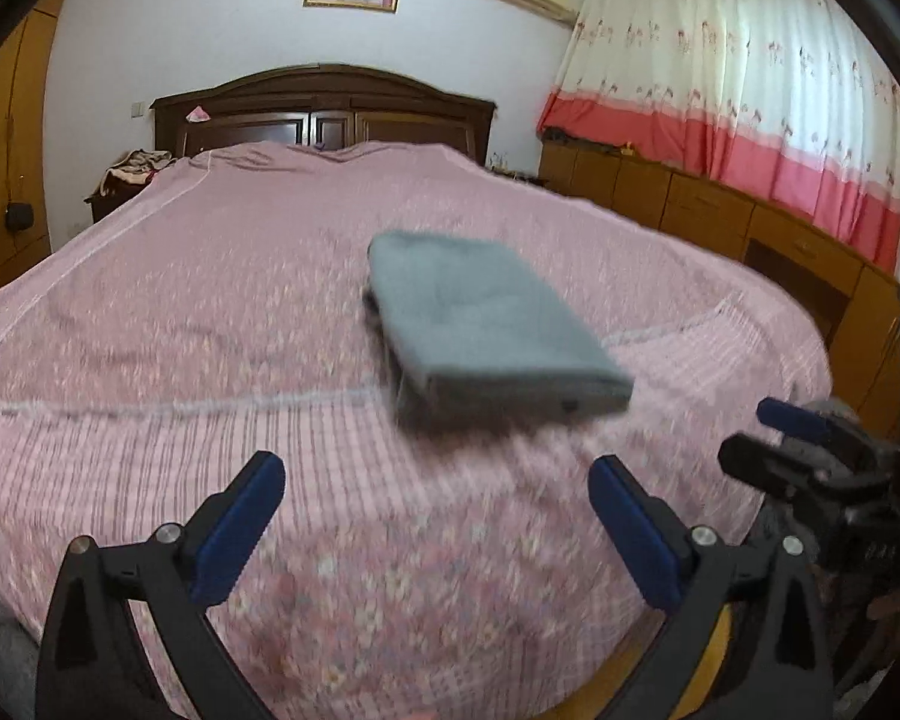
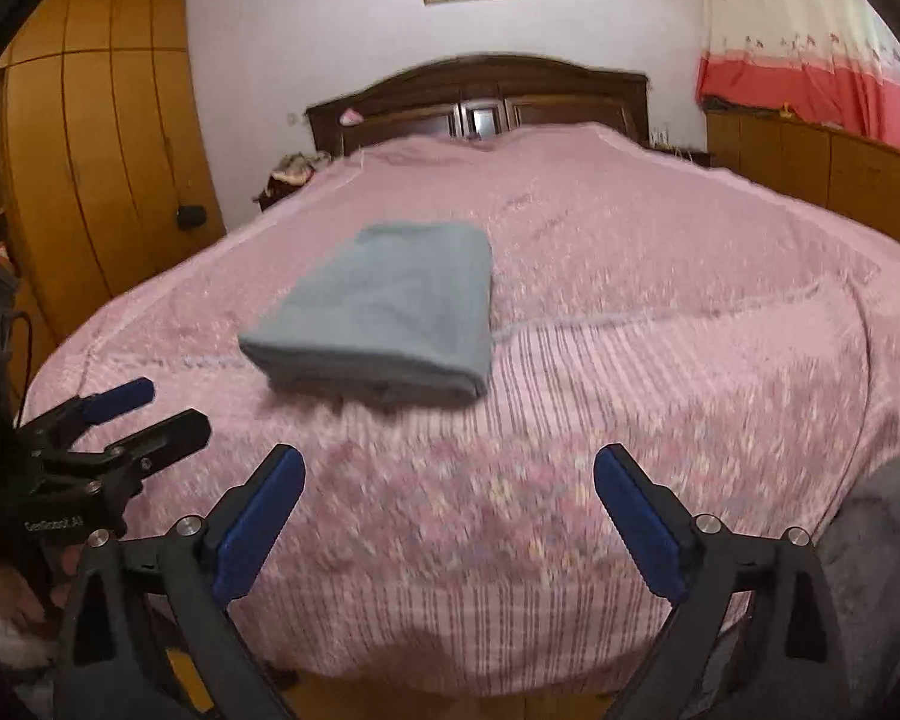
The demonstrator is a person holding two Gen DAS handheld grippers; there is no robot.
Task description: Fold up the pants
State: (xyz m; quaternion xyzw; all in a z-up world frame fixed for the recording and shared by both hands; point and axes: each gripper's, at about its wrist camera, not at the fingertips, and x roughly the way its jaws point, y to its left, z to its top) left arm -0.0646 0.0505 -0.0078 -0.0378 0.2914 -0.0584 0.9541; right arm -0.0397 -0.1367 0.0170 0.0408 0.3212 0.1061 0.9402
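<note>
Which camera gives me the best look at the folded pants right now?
The right wrist view: the folded pants lie near the middle of the bed, and the layered front edge reads fairly clearly. The left wrist view shows the same pants too, but more smeared by blur, especially along the near edge.

Soft daylight glows through the curtain [image 1: 744,90], far off to the right of the tongs. The room is a bit dim, with no glare. Both pictures look smeared; the bed cover [image 2: 630,312] just past the tongs is fuzzy. The edges bend round and the corners go black.
</note>
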